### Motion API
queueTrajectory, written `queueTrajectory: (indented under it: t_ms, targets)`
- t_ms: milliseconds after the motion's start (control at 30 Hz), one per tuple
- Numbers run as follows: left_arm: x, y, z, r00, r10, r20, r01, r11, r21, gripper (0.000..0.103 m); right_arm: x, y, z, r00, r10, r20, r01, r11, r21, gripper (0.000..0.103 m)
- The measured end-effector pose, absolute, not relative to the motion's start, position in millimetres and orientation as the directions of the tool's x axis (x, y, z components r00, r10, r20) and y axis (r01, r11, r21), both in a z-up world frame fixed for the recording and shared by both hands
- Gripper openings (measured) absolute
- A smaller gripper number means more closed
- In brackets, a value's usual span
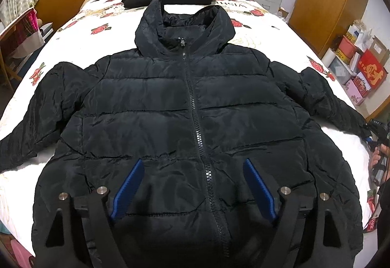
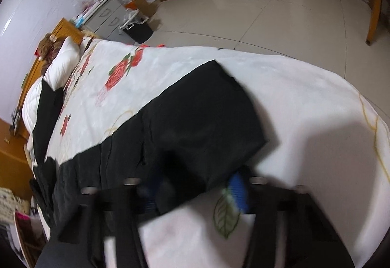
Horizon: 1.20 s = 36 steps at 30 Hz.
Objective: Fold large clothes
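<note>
— Left view only: whole black jacket (image 1: 195,109) zipped, flat on bed (image 1: 73,31), hood at twelve; left gripper (image 1: 192,190) spread wide above hem, empty.

— Right view only: sleeve cuff (image 2: 207,126) at centre; right gripper (image 2: 195,192) tilted down, blurred, jaws astride cuff edge, grip unclear.

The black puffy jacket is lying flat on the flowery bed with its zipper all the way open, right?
Not quite. The black puffy jacket does lie flat on the flowery bed, but its zipper is closed, running shut from the hem up to the collar. The left wrist view shows this, looking down over the jacket front.
</note>
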State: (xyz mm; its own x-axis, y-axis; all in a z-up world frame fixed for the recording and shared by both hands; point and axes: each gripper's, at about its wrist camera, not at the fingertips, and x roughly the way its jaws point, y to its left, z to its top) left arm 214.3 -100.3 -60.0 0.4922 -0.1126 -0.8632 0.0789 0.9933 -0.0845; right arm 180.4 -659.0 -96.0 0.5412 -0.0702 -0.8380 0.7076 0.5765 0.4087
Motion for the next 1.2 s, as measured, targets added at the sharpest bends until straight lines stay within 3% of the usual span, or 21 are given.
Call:
queueTrajectory:
  t_ms: [100,433,767,1000,1200]
  targets:
    - [214.4,-98.3,-59.0,0.489,-0.118,-0.864,0.076,0.993,-0.093,0.081,179.4,-663.7,-89.2,0.562,-0.062,-0.825,0.698,0.571,0.433,0.006]
    - [212.1,-85.1,-42.7,0.504,-0.168,-0.848,0.067,0.986,-0.155,0.071,191.4,-603.9,21.1,0.709,-0.055,-0.703,0.499,0.744,0.445,0.003]
    - [217.2,-46.0,-28.8,0.547,-0.160,-0.822,0.018,0.984,-0.179,0.067,238.3,-474.1,126.9,0.806,0.133,-0.577,0.165,0.885,0.435,0.003]
    - [212.8,-13.8,-29.1,0.566,-0.167,-0.808,-0.020,0.976,-0.216,0.067,281.2,-365.4,133.5,0.756,0.312,-0.576,-0.050,0.904,0.425,0.003]
    - [205.1,23.5,-32.3,0.586,-0.152,-0.796,-0.080,0.966,-0.244,0.067,313.9,-267.5,93.3,0.653,0.428,-0.624,-0.186,0.890,0.416,0.003]
